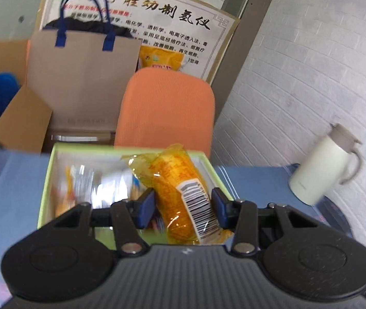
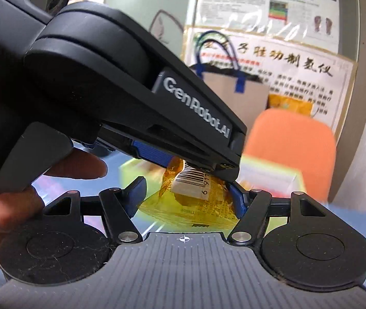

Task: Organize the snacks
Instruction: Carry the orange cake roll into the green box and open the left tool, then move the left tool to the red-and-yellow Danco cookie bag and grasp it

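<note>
Left wrist: close behind own fingers, angled down over green box [image 1: 44, 188]; faces orange chair [image 1: 166, 110]
Right wrist: same heading, close
Shared: yellow snack packet [image 2: 196, 203]; chair; wall poster [image 1: 157, 20]

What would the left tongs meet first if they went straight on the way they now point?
Probably the green box: the left tongs, closed on the yellow snack packet, point down toward its inside, where other snacks lie. Depth is unclear; the orange chair stands behind.

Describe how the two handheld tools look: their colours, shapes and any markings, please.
Both are black plastic. The left tool has blue rectangular finger pads, black link bars with silver round pivots, two round discs and a grey ribbed plate. The right tool is built the same, with a small white crosshair mark on its plate. Seen from the side, the left one carries white "GenRobot.AI" lettering.
</note>
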Available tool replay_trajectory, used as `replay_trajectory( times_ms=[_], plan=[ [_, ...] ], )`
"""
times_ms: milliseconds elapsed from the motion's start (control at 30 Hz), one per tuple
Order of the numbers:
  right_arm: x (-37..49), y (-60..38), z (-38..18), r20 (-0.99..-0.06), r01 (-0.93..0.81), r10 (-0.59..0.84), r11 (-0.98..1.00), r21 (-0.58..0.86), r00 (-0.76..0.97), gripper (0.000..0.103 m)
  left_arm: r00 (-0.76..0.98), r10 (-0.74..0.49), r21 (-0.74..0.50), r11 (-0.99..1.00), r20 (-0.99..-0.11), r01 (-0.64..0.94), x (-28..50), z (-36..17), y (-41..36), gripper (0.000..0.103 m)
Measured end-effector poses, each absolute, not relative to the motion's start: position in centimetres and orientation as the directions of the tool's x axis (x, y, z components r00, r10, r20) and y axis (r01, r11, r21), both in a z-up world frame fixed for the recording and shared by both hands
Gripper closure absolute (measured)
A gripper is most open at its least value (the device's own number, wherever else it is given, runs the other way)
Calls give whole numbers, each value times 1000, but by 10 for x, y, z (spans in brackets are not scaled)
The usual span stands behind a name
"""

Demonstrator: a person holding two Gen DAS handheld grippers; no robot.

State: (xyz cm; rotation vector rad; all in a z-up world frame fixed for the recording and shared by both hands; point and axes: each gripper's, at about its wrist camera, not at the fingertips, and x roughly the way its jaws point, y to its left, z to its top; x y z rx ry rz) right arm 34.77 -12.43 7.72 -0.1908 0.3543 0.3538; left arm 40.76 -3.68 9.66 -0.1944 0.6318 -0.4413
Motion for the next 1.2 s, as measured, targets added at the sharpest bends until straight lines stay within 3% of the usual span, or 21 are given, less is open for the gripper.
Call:
replay_trajectory(
  times_ms=[233, 333, 367, 400, 533, 667, 800, 1033, 1200],
  plan=[
    [439, -140, 68, -444, -368, 303, 927, -67, 843, 52, 668, -438, -316, 898, -601, 305, 489, 69, -46, 58],
    [461, -144, 52, -475, -366, 301, 929, -49, 827, 48, 686, -419, -313, 907, -594, 283, 502, 54, -44, 46],
    [465, -146, 48, -482, -359, 294, 932, -45, 826, 42, 706, -411, -302, 910, -576, 283, 497, 54, -42, 37],
    [465, -149, 47, -478, -353, 294, 935, -36, 827, 35, 731, -392, -277, 919, -559, 281, 491, 58, -41, 37],
    [440, -168, 57, -414, -339, 287, 939, -56, 864, 26, 799, -345, -185, 939, -492, 292, 452, 76, -40, 33],
    [385, -194, 67, -339, -291, 236, 950, -118, 911, 13, 812, -361, -209, 932, -459, 297, 408, 79, -28, 30],
    [341, -230, 58, -376, -265, 224, 962, -60, 899, 12, 769, -405, -292, 911, -494, 291, 365, 52, -18, 29],
    [306, -238, -1, -511, -302, 349, 937, 177, 786, 12, 663, -419, -412, 893, -620, 180, 318, -9, 3, 29],
    [287, -198, -4, -504, -393, 411, 908, 148, 760, 11, 680, -379, -431, 897, -628, 102, 295, -11, 38, 29]
  ],
)
